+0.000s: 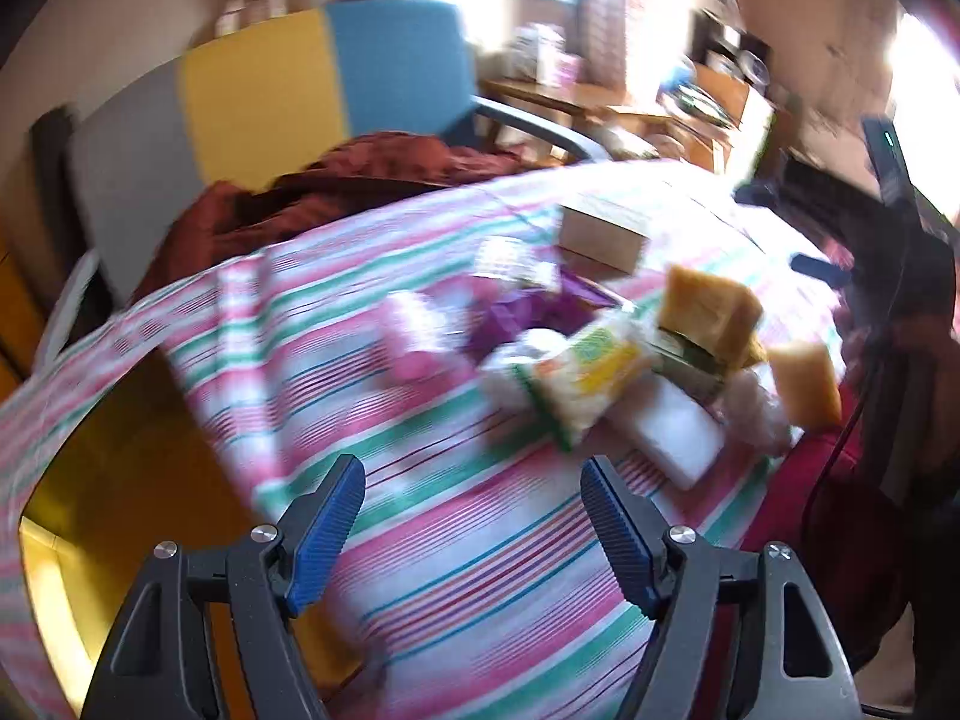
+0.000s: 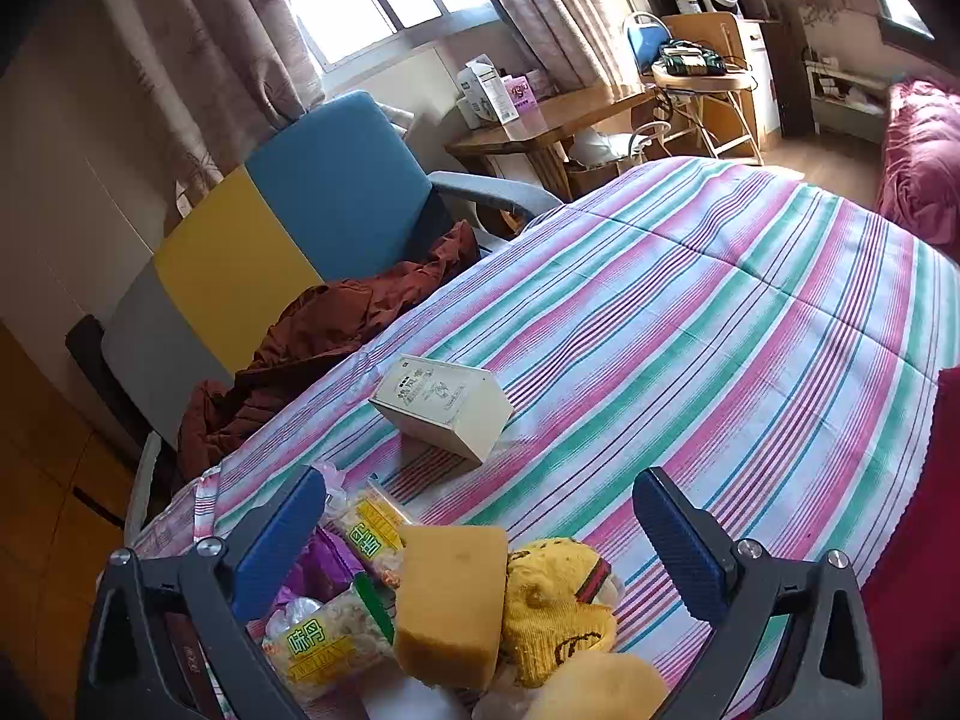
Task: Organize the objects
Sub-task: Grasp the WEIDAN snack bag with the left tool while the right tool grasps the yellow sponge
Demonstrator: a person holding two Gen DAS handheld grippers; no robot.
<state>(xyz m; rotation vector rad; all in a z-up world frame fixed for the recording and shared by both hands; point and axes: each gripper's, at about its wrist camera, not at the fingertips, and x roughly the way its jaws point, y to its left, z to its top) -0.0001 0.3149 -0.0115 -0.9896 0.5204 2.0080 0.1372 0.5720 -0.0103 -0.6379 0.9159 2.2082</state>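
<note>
Clutter heaped at the near corner of the striped bed (image 2: 690, 312) is what I have to sort: a yellow sponge block (image 2: 450, 600), two noodle packets (image 2: 327, 648), a yellow knitted hat (image 2: 555, 600) and some purple wrapping (image 2: 318, 570), all touching or overlapping, presumably dumped together to be separated. My right fingers (image 2: 480, 546) stand wide and empty just over this pile, bracketing the sponge, which I judge the easiest first pick since it sits on top. My left fingers (image 1: 474, 516) are also wide, holding nothing, above bare bedspread short of the pile; that view is blurred. A pale cardboard box (image 2: 444, 402) lies apart, farther up the bed, with open bedspread beyond for laying things out. Off the bed's edge, a reddish-brown garment (image 2: 336, 336) slumps on a blue-and-yellow chair (image 2: 312, 204); nothing blocks my reach
</note>
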